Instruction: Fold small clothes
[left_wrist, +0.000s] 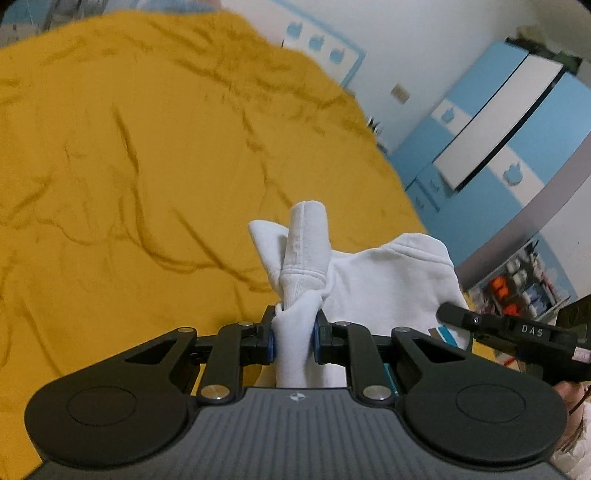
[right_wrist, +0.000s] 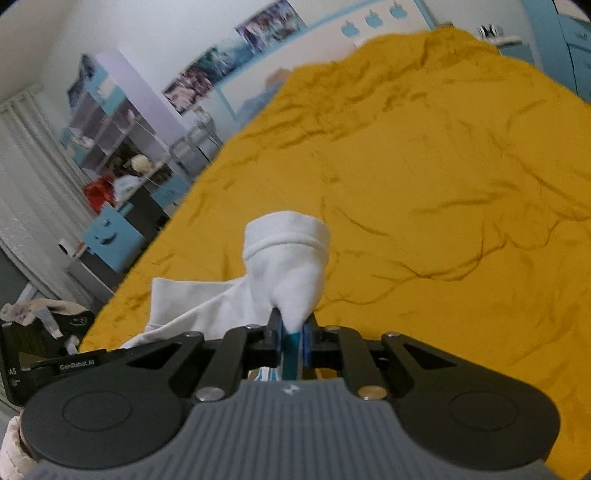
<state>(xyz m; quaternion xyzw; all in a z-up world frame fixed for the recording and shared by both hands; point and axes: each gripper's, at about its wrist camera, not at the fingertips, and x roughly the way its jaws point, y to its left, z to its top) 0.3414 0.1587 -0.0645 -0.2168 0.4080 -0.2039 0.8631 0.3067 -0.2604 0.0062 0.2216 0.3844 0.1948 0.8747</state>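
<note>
Left gripper (left_wrist: 293, 338) jaws clench a bunched white garment (left_wrist: 384, 280); right gripper (right_wrist: 293, 338) jaws pinch its teal-trimmed edge. The garment hangs between them, cuffs flopping toward 12 o'clock over the yellow bed (left_wrist: 129, 166). It looks light, soft and limp; seams or corners seem the best holds.

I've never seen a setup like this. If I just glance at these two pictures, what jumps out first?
The big mustard-yellow blanket fills most of both views, rumpled all over. Against it stands a small white garment, pinched at one part by the left gripper and at another by the right gripper, each bunch of cloth poking up between the black fingers. Behind, at the edges, are blue-and-white cupboards and cluttered shelves.
</note>
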